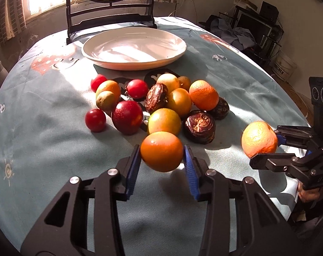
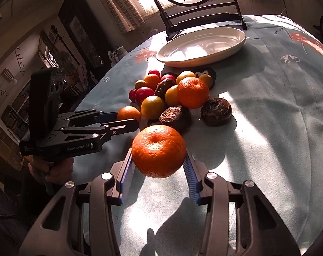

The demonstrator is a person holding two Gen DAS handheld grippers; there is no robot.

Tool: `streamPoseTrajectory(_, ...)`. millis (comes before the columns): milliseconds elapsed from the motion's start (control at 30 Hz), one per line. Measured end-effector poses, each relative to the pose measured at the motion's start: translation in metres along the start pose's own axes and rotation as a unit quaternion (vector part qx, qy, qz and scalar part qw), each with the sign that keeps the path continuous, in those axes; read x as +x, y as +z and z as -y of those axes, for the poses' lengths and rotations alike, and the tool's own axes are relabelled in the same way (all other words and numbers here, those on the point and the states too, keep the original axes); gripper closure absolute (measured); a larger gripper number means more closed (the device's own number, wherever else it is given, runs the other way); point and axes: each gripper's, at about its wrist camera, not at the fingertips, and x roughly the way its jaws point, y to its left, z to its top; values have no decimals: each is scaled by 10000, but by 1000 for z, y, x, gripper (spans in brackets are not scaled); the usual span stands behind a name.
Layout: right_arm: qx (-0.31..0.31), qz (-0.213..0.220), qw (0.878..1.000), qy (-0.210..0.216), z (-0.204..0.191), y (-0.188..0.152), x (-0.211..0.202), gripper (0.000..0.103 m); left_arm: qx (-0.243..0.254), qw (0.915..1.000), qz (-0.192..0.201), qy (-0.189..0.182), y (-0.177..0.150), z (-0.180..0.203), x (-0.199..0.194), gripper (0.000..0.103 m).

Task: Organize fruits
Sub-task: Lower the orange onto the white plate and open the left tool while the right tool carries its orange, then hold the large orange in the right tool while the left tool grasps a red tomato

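Note:
My left gripper (image 1: 162,148) is shut on a smooth orange (image 1: 161,151), held just above the cloth at the near edge of the fruit pile (image 1: 157,104). My right gripper (image 2: 159,151) is shut on a bumpy mandarin (image 2: 159,151), lifted off the table to the right of the pile. In the left wrist view that mandarin (image 1: 259,138) and the right gripper (image 1: 264,146) sit at the right. The right wrist view shows the left gripper (image 2: 129,118) with its orange (image 2: 128,113) at the left. An empty white plate (image 1: 136,65) (image 2: 204,63) lies behind the pile.
The pile holds red plums (image 1: 127,117), dark brown fruits (image 1: 200,127), a tangerine (image 1: 204,95) and yellow-green citrus. A black-framed painted screen (image 1: 110,10) stands behind the plate. The pale blue tablecloth (image 1: 44,117) falls away at the round table's edges. A hand (image 2: 54,170) holds the left gripper.

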Motion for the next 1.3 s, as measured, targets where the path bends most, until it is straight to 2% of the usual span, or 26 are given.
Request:
streamPoseTrajectory(67,20,269,9996,-66,6,24,-3,58,-78,9996,247,-58,21,-7,-10,62)
streamPoseTrajectory(167,61,658,9967,-466,17,73,6,58,-186,9980,593,97,64,-19,-8,62)
streamPoseTrajectory(233,80,762,9937,-819,29,108,24,58,-340,9970,673,187,95,-32,7,62)
streamPoseTrajectory(333,31,542,9887,-1399,50,150,65,58,-561,9963,546,345,133,-49,41,62)
streamPoseTrajectory(433,20,280,9876,-1545,68,169,97,58,-680,9963,299,438,153,-61,72,62)
streamPoseTrajectory(533,-65,73,9869,-1611,73,173,118,58,-731,9959,14,538,160,-69,96,62)
streamPoseTrajectory(667,-248,-87,9850,-1704,71,173,131,56,-832,9947,-166,572,160,-78,114,62)
streamPoseTrajectory(700,-337,-43,9842,-1738,68,173,130,49,-841,9944,-188,608,160,-78,115,52)
streamPoseTrajectory(767,-395,12,9855,-1652,63,171,121,46,-856,9940,-37,687,157,-78,104,29)
streamPoseTrajectory(867,-460,153,9879,-1473,54,167,98,45,-873,9936,247,670,151,-77,72,19)
streamPoseTrajectory(967,-605,148,9906,-1215,45,151,76,42,-1039,9910,563,632,129,-76,40,8)
streamPoseTrajectory(1033,-729,90,9918,-1043,43,135,67,41,-1161,9886,678,683,108,-79,26,8)
streamPoseTrajectory(1133,-619,-149,9947,-813,45,108,62,41,-1423,9841,654,842,77,-86,17,8)
streamPoseTrajectory(1300,-485,-361,9974,-404,39,87,57,40,-1686,9800,581,887,48,-97,11,7)
